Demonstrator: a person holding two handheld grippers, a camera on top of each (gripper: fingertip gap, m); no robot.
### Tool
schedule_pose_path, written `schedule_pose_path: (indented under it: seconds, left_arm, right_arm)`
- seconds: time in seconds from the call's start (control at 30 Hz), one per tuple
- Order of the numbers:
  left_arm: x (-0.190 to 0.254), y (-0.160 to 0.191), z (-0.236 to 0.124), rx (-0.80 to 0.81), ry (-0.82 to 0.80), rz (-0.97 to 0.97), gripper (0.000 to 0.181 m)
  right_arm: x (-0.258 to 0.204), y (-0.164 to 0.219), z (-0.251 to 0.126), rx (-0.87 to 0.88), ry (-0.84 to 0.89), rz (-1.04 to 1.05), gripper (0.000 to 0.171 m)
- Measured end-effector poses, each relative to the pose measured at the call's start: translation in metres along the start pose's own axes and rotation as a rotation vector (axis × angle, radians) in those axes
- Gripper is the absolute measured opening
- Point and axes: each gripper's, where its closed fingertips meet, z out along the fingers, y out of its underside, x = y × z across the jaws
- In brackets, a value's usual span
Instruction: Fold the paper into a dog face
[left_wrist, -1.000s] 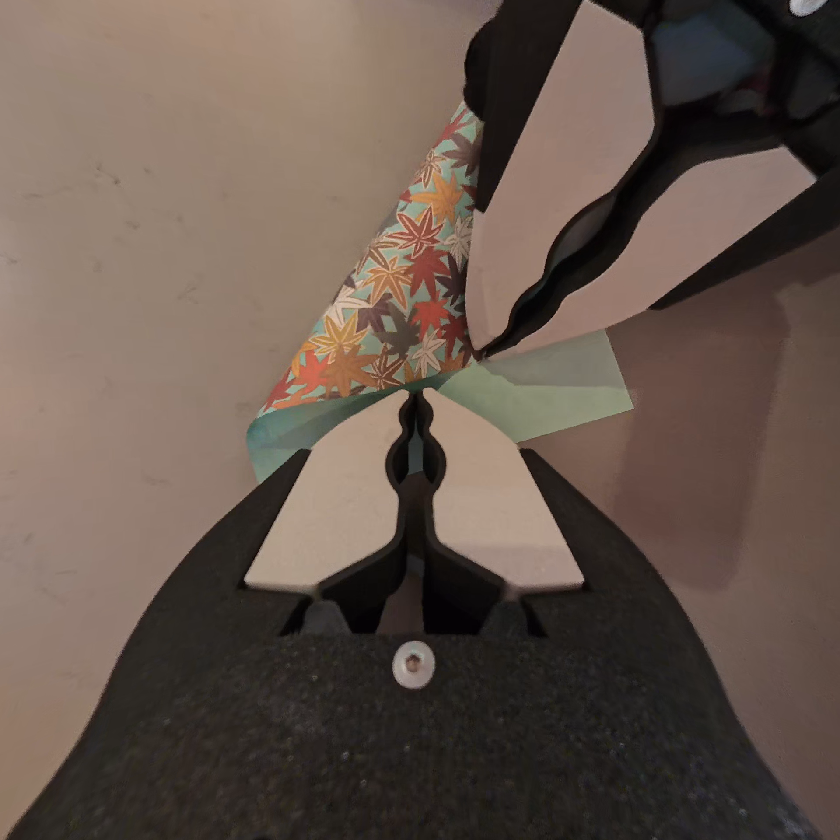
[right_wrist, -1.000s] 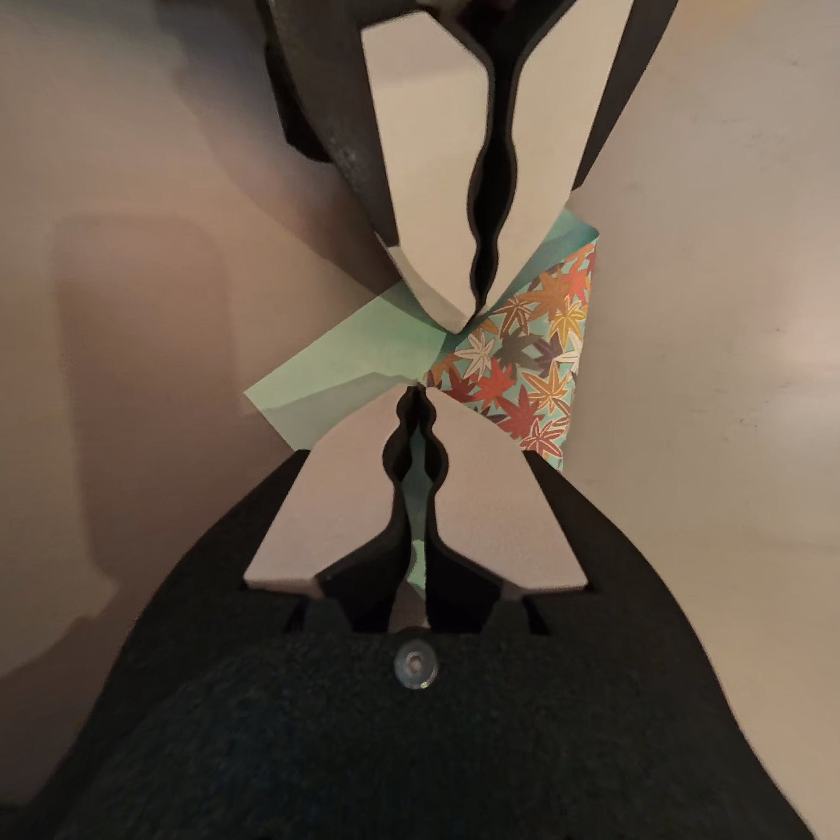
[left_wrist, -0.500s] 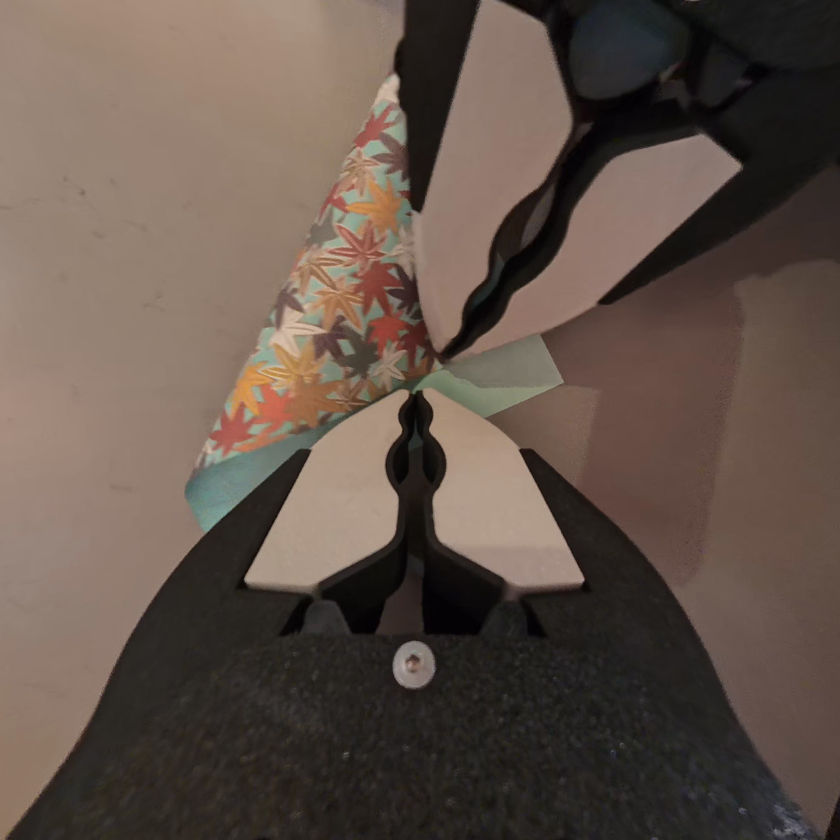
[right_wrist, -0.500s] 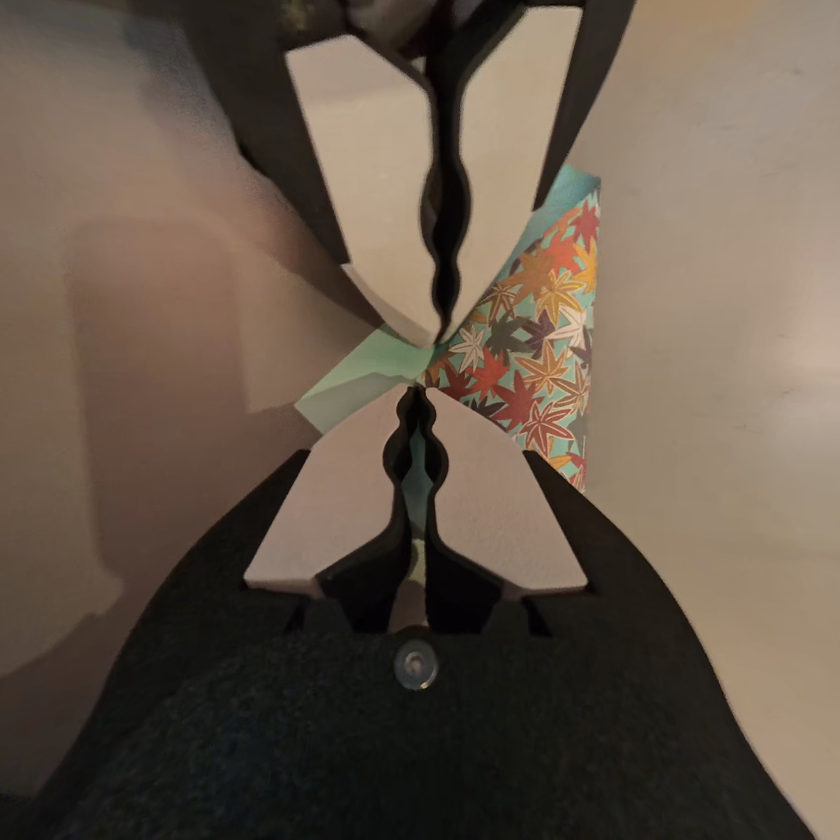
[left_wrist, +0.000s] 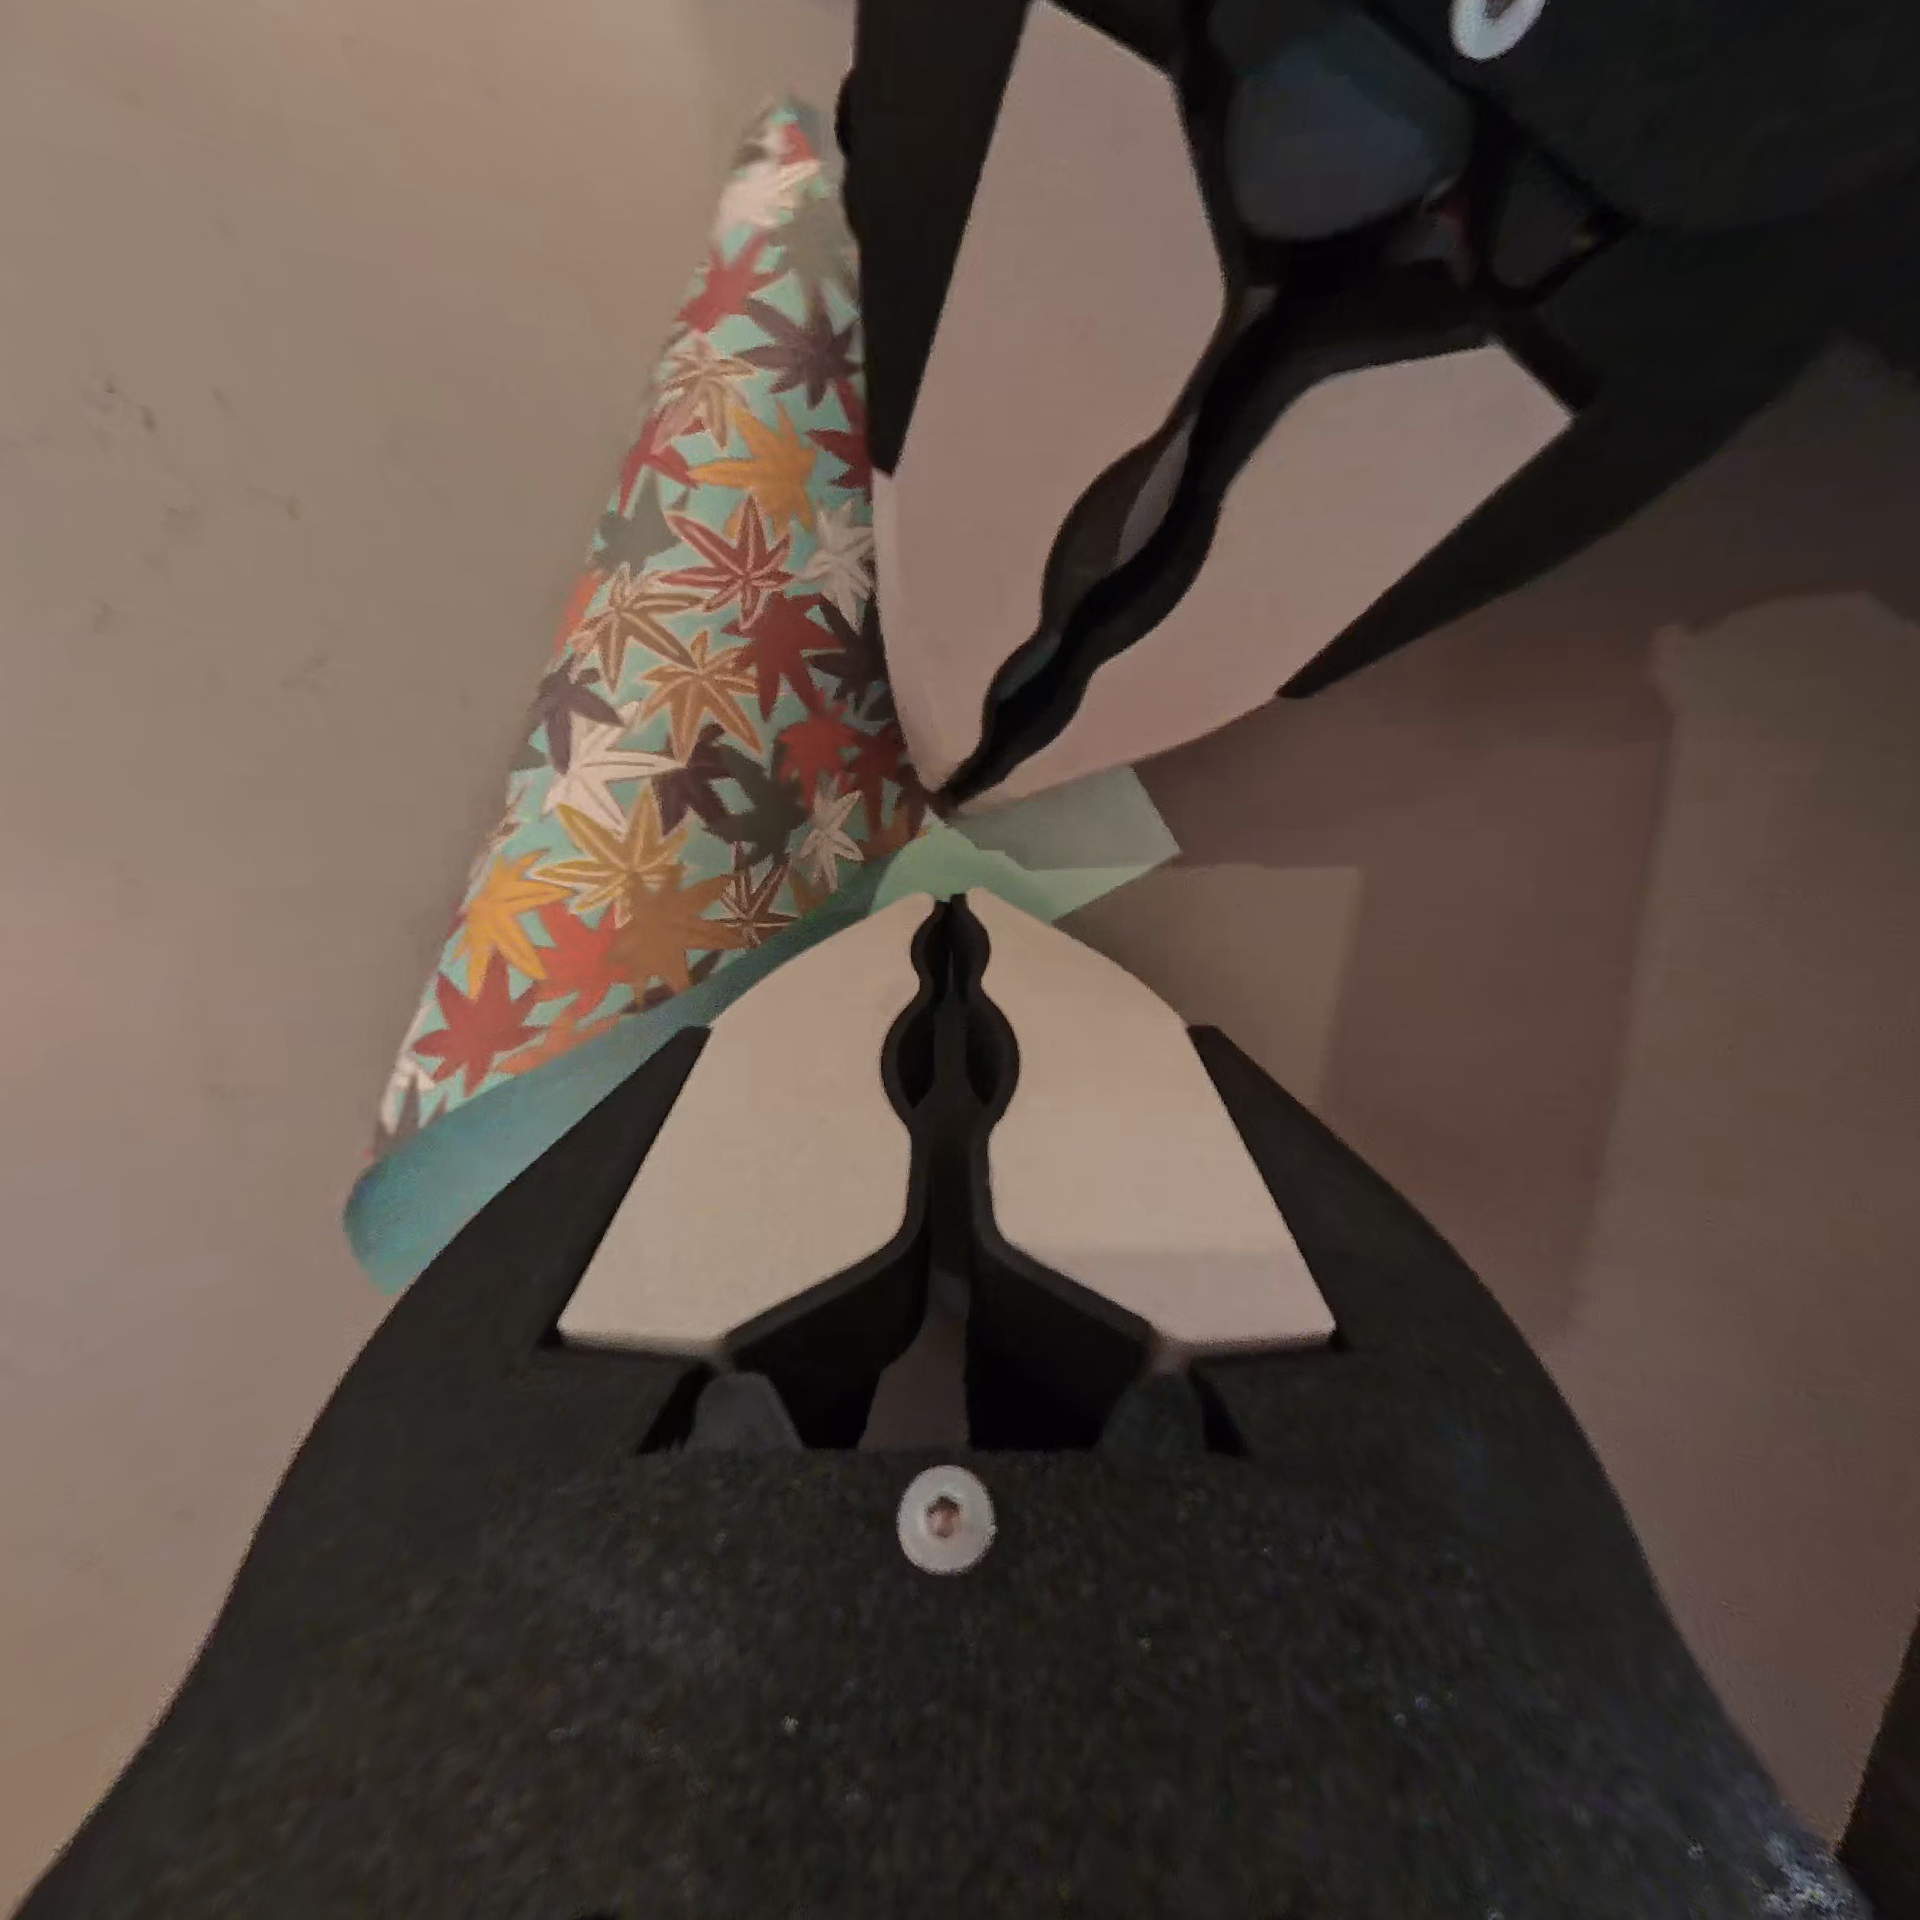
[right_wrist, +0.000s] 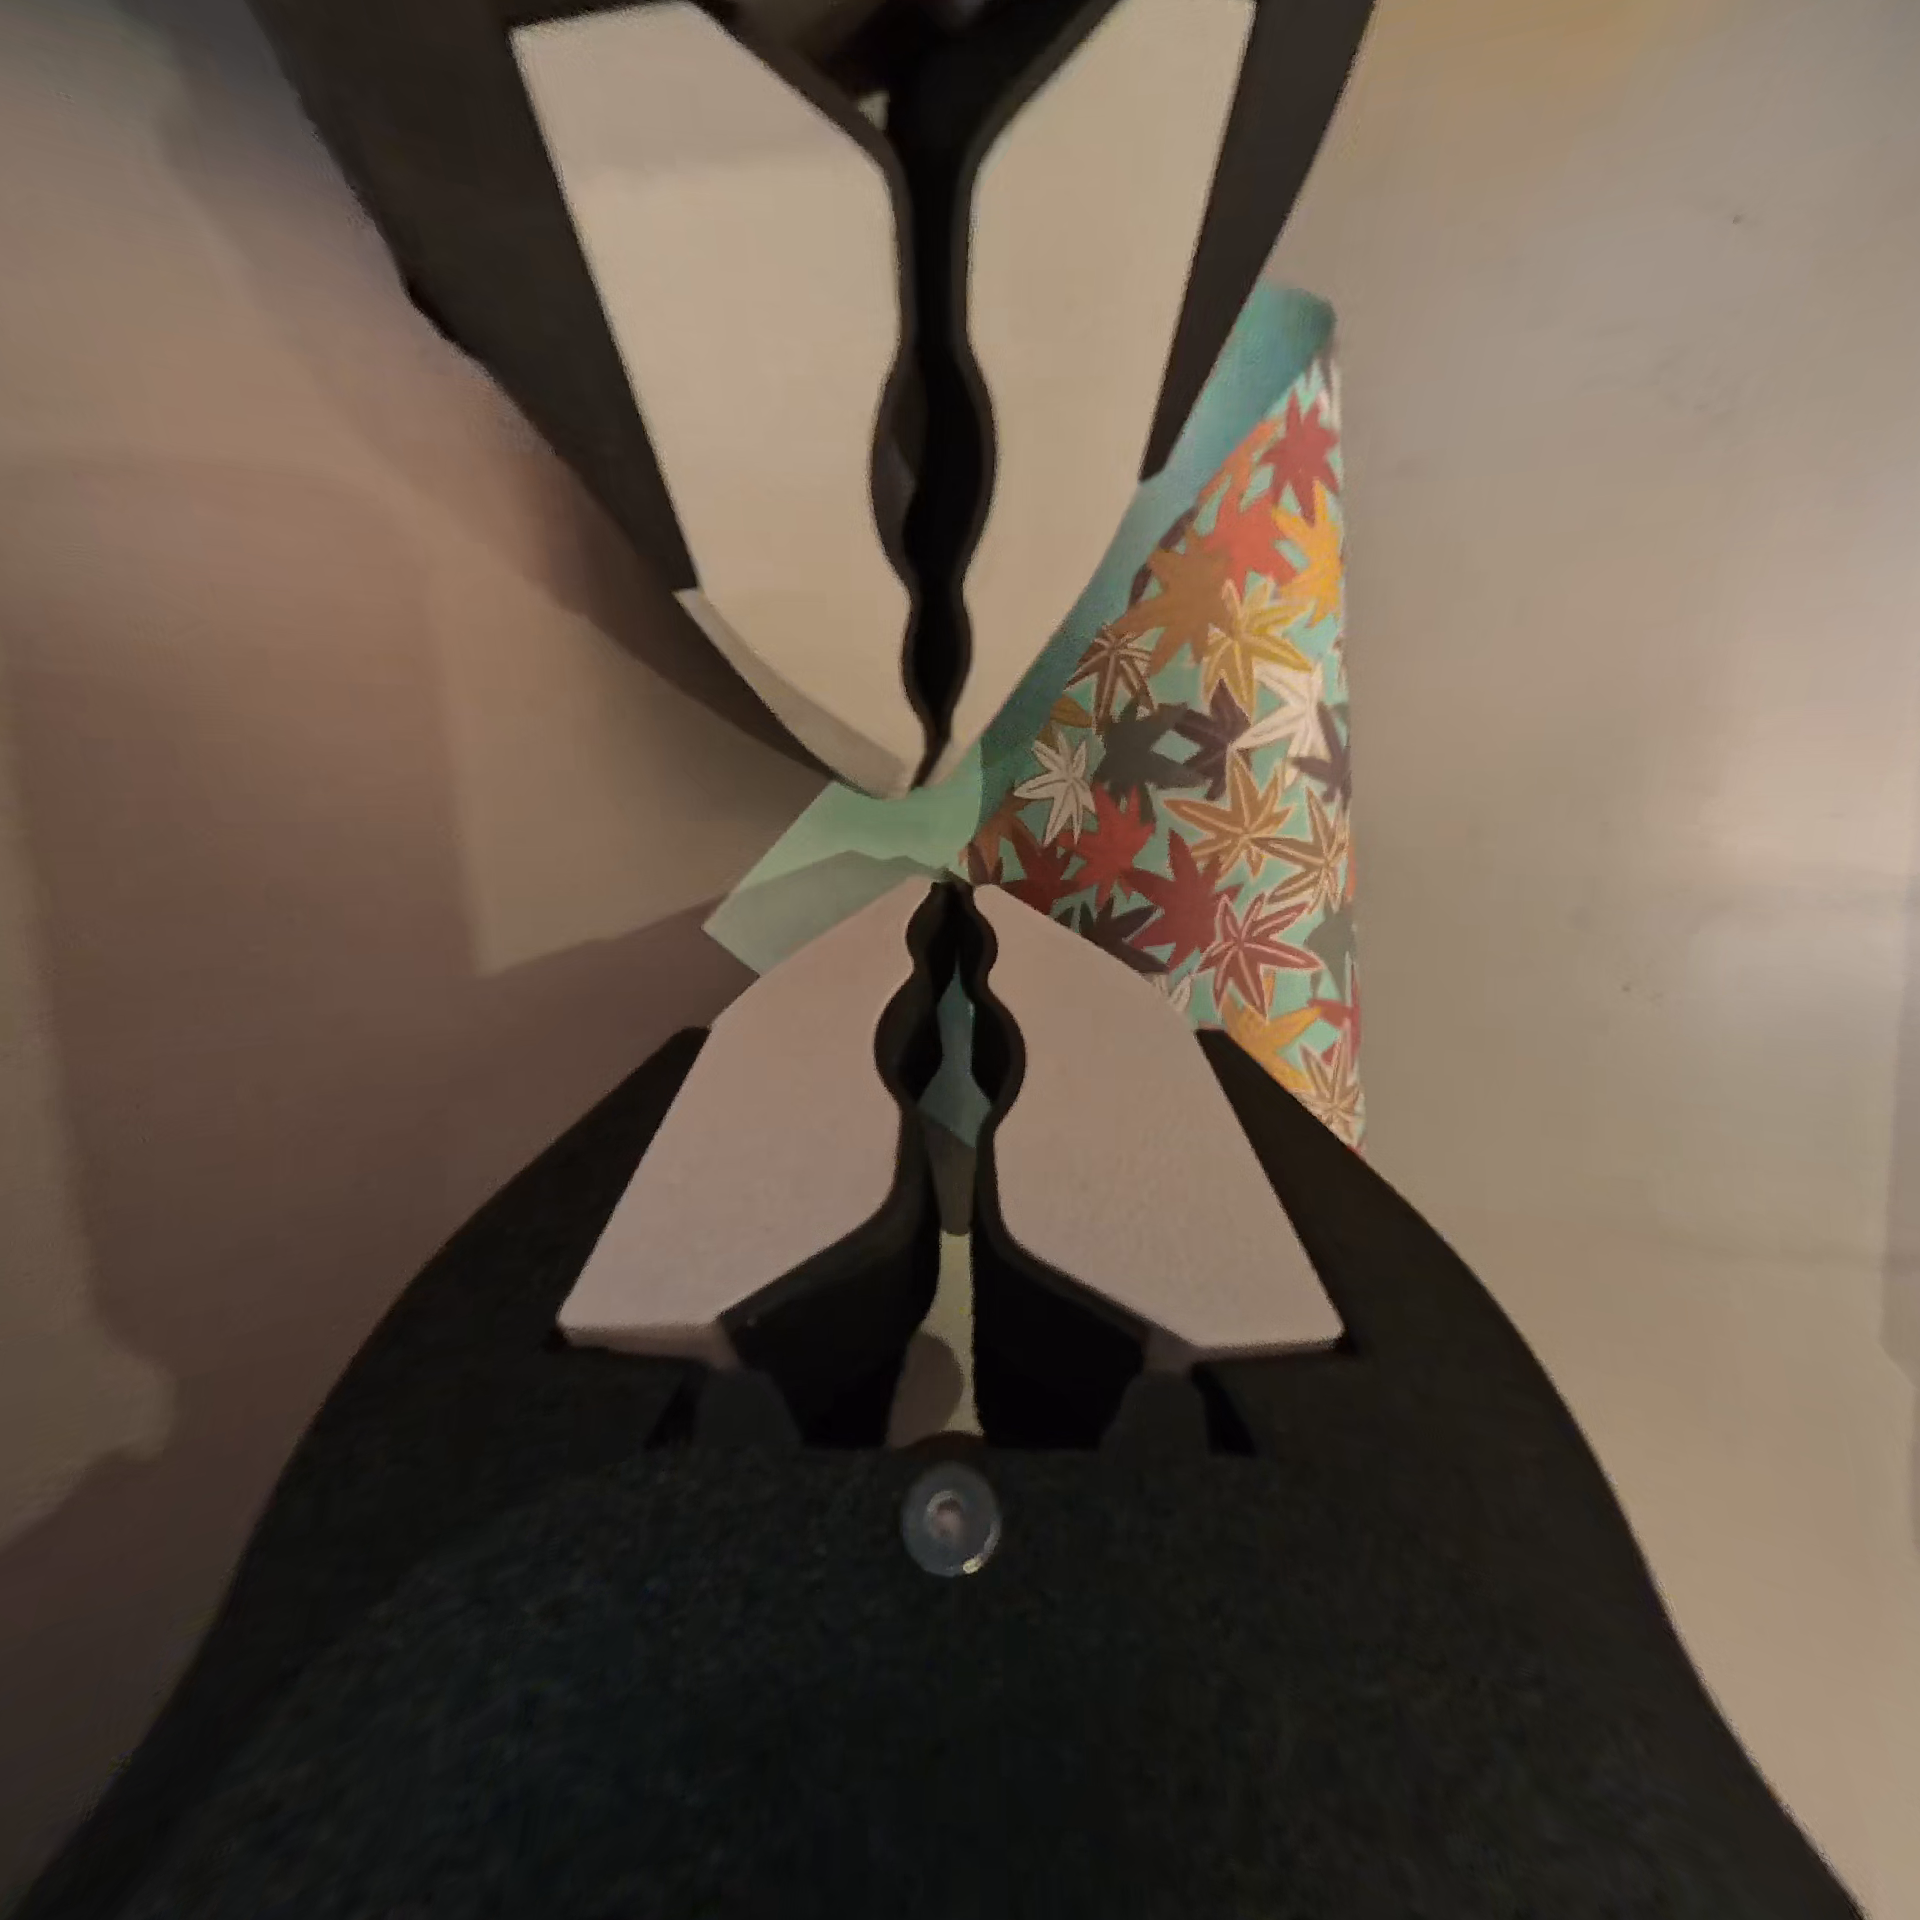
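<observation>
Two grippers are meeting tip to tip over a beige table (left_wrist: 208, 520), each pinching the paper (left_wrist: 717, 748). The left gripper (left_wrist: 948, 902) is clamping the pale green corner, the right gripper (right_wrist: 948, 883) facing it, jaws closed on the same folded sheet. The leaf-patterned side is curling up off the table, left in the left wrist view and right in the right wrist view.

Two close wrist cameras, each along its own tongs, facing each other over the shared paper (left_wrist: 717, 748).
</observation>
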Motion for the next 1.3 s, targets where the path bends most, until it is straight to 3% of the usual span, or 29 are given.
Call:
schedule_pose_path:
  seconds: [0.53,1.3]
  left_arm:
    - [-0.053,0.012,-0.009,0.028,-0.059,-0.108,0.000]
    - [-0.053,0.010,-0.007,0.013,-0.106,-0.103,0.000]
  right_arm:
    - [0.046,-0.022,0.031,0.055,-0.014,-0.074,0.000]
    - [0.015,-0.021,0.019,0.049,-0.099,-0.041,0.000]
